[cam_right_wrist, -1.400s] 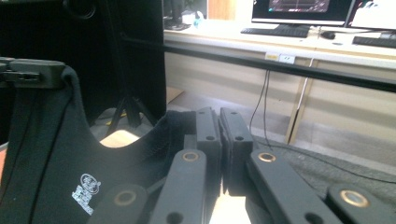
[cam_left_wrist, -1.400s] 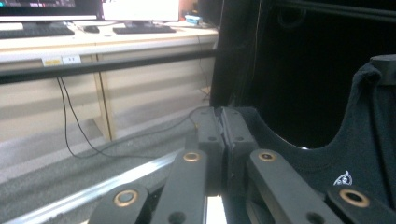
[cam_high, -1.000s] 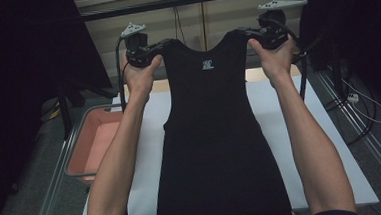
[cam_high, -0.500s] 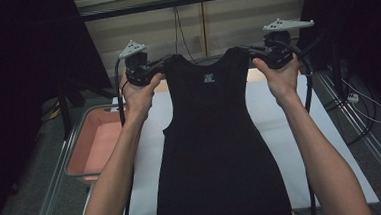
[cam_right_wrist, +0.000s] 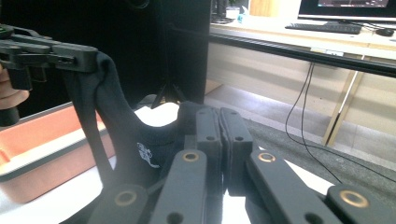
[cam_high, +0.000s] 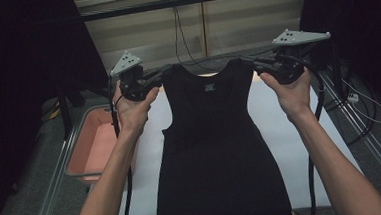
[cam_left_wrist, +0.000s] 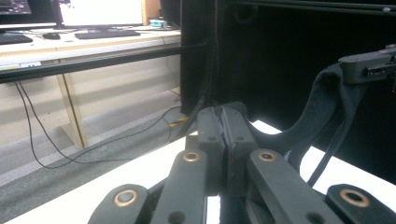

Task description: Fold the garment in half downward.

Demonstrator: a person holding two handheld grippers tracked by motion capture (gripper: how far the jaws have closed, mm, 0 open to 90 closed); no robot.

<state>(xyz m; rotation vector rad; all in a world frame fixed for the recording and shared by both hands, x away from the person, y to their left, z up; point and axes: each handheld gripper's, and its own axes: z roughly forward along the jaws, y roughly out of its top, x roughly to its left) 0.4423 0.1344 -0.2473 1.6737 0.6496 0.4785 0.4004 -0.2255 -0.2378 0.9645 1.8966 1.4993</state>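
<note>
Black top (cam_high: pixel 216 151); seemingly pink tray (cam_high: pixel 93 146)

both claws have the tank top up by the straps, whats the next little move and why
Probably lower both claws together, forward, to lay the black tank top flat on the white sheet. The left claw and right claw each pinch a shoulder strap, level and spread apart, so the garment hangs straight with its hem already low near the table's front edge.

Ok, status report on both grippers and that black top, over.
Left gripper and right gripper: jaws shut on shoulder straps. Black sleeveless fabric top held up, hem draped over white table. Nothing in the way.
</note>
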